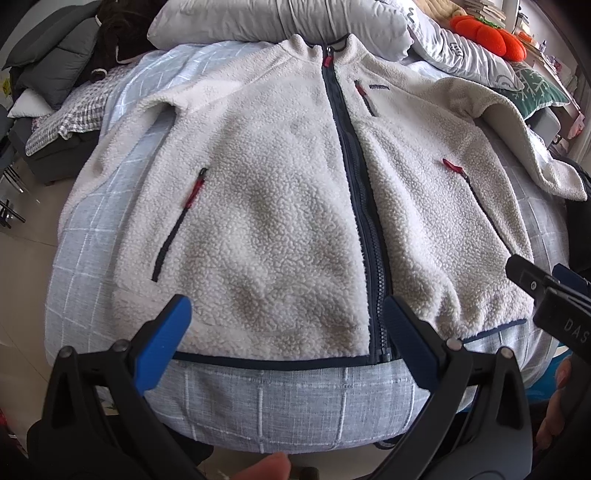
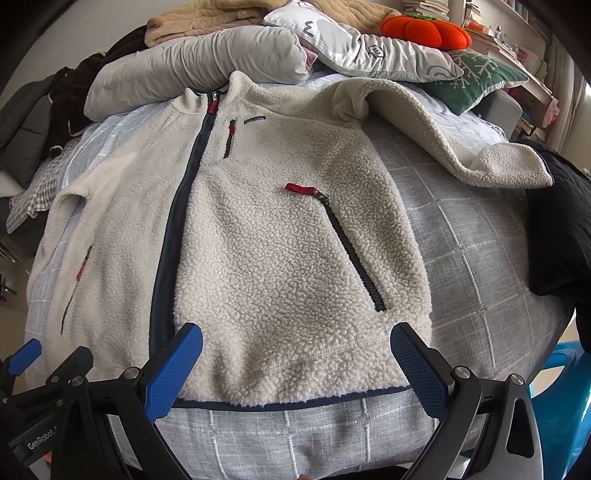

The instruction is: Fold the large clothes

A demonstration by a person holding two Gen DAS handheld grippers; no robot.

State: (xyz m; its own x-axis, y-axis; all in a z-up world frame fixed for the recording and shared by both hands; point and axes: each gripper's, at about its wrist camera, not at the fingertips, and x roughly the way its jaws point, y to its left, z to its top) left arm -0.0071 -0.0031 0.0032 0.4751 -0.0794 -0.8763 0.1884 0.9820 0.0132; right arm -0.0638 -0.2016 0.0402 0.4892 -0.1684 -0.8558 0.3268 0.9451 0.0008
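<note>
A cream fleece jacket (image 1: 280, 206) with a navy front zipper (image 1: 360, 206) and red zipper pulls lies face up and zipped on a pale blue checked bed (image 1: 280, 402), collar at the far side. It also shows in the right wrist view (image 2: 280, 251). Its right sleeve (image 2: 461, 140) is spread out to the right. My left gripper (image 1: 288, 332) is open above the left half of the hem, holding nothing. My right gripper (image 2: 295, 360) is open above the right half of the hem, holding nothing. The right gripper also shows in the left wrist view (image 1: 546, 288).
Grey pillows (image 1: 280, 22) lie beyond the collar, with an orange pumpkin cushion (image 2: 428, 29) and a green cushion (image 2: 476, 81) at the far right. Dark clothes (image 1: 110, 33) are piled at the far left. A dark garment (image 2: 561, 236) lies at the bed's right edge.
</note>
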